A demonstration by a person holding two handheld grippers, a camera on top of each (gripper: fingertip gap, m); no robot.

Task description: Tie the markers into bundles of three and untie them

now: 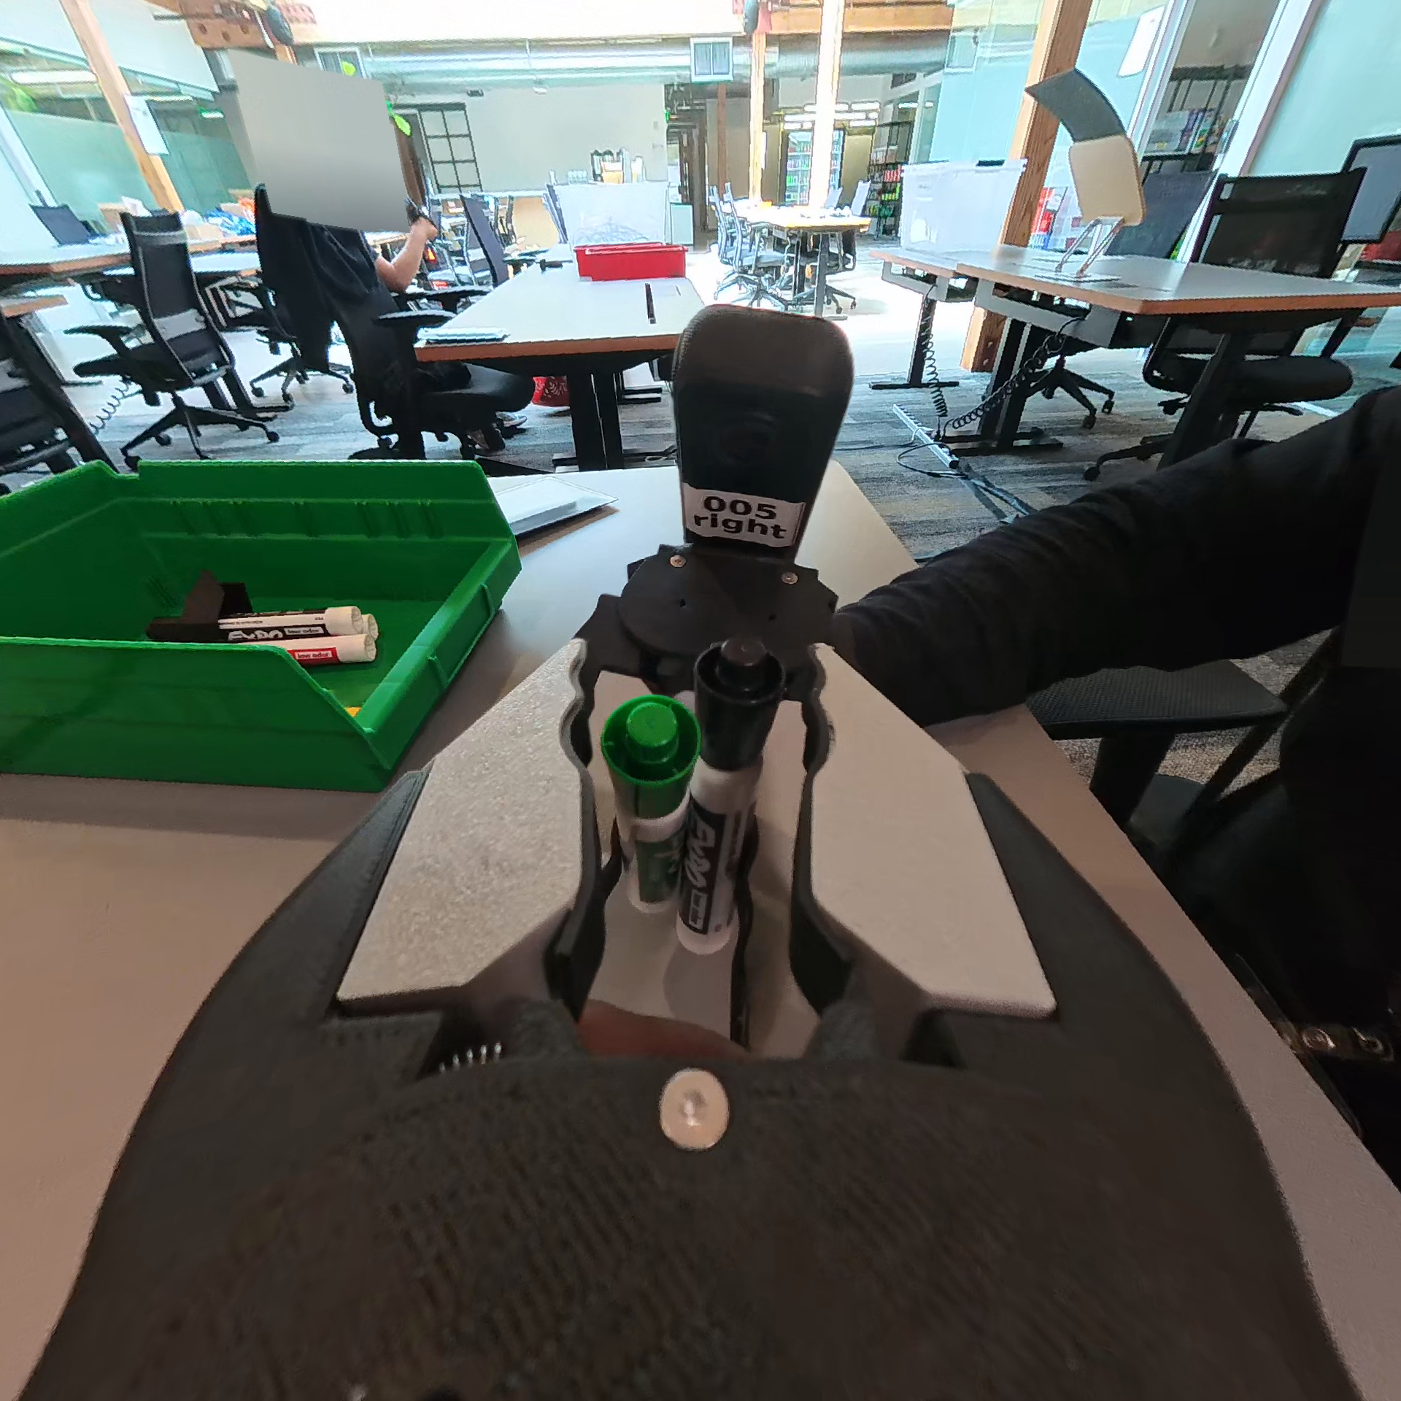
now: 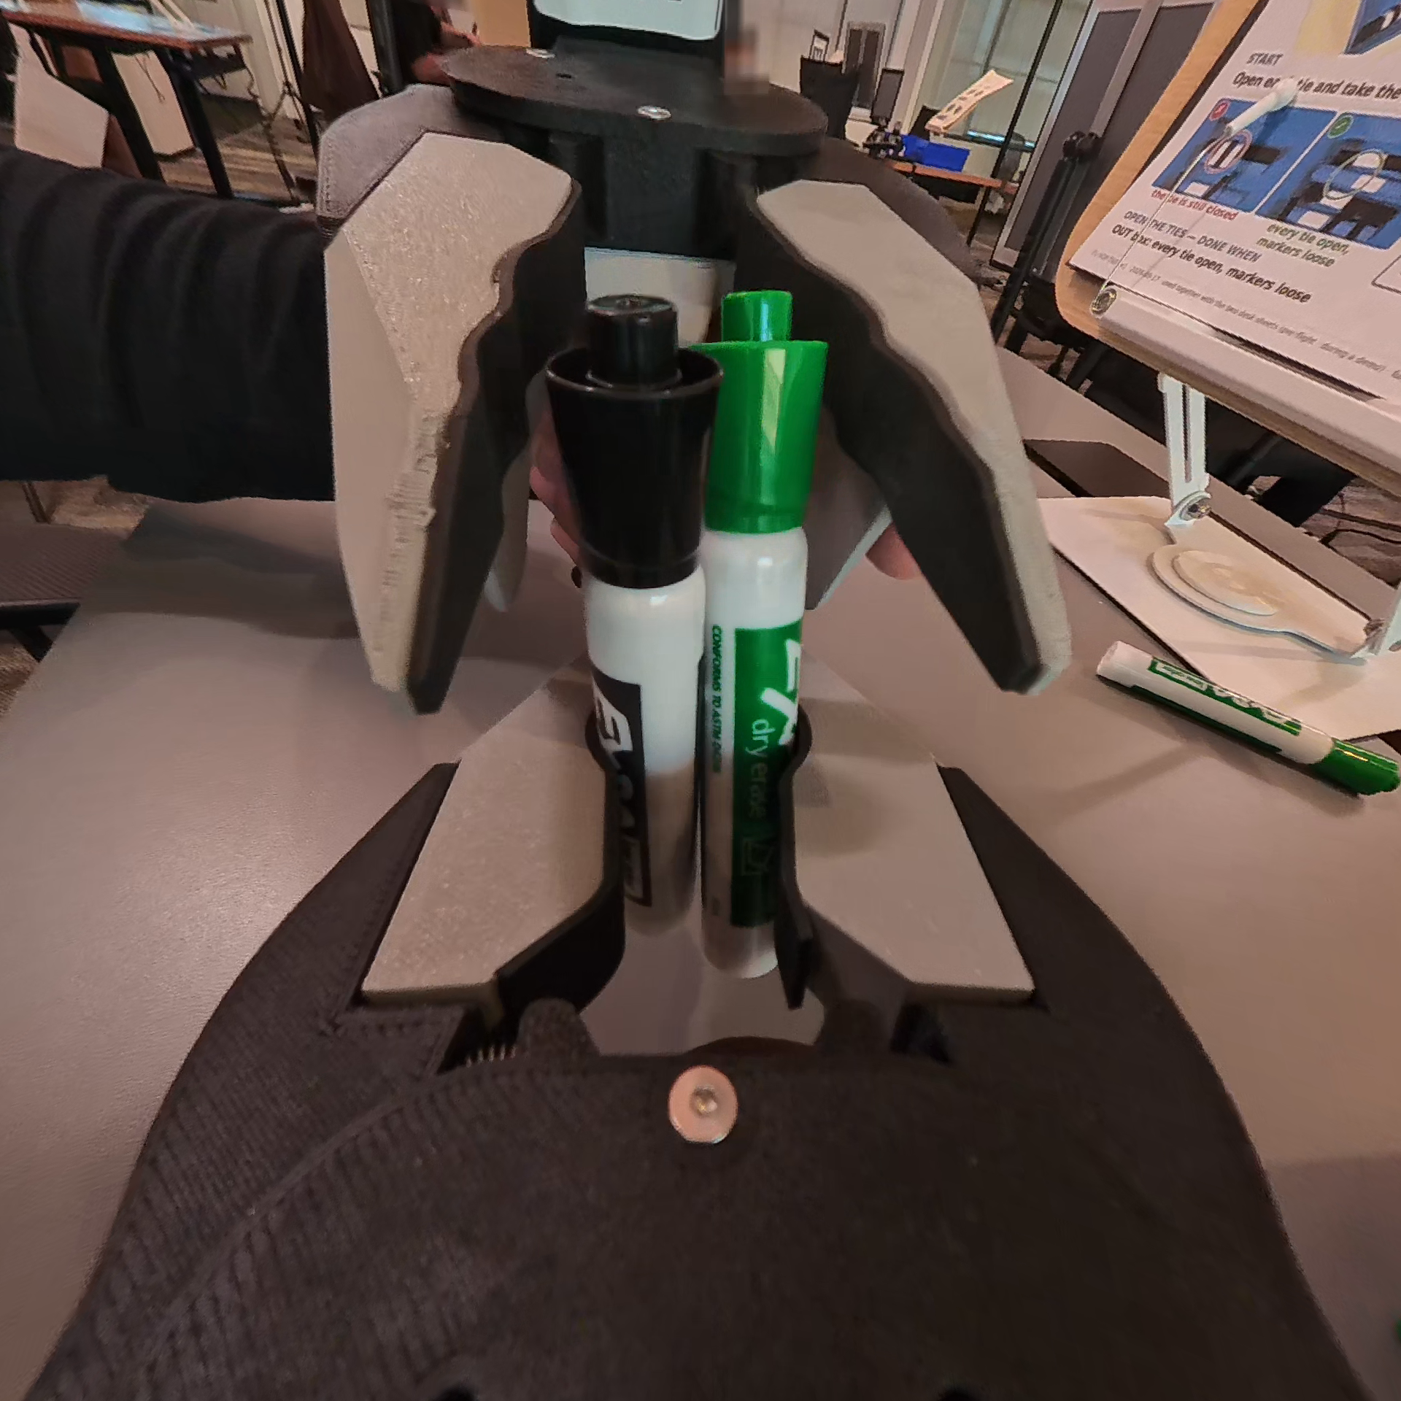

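A black-capped marker [image 2: 644,606] and a green-capped marker [image 2: 758,606] stand side by side, caps up. My right gripper [image 2: 701,735] is shut on their lower barrels, with both fingers pressed against them. My left gripper [image 1: 697,675] is open around the same pair, and there is a gap between each finger and the markers. The right wrist view shows it from the front [image 2: 720,678], its fingers [image 2: 455,493] splayed wide of the caps. In the left wrist view the green marker [image 1: 652,796] and the black marker [image 1: 728,796] stand between my left fingers.
A green bin [image 1: 424,682] at the left of the grey table [image 1: 152,910] holds a bundle of markers [image 1: 303,637]. A loose green marker [image 2: 1243,728] lies at the right beside a white stand with an instruction sheet [image 2: 1251,265]. A dark sleeve [image 1: 1099,576] reaches in from the right. Left tips to right tips: about 10 centimeters.
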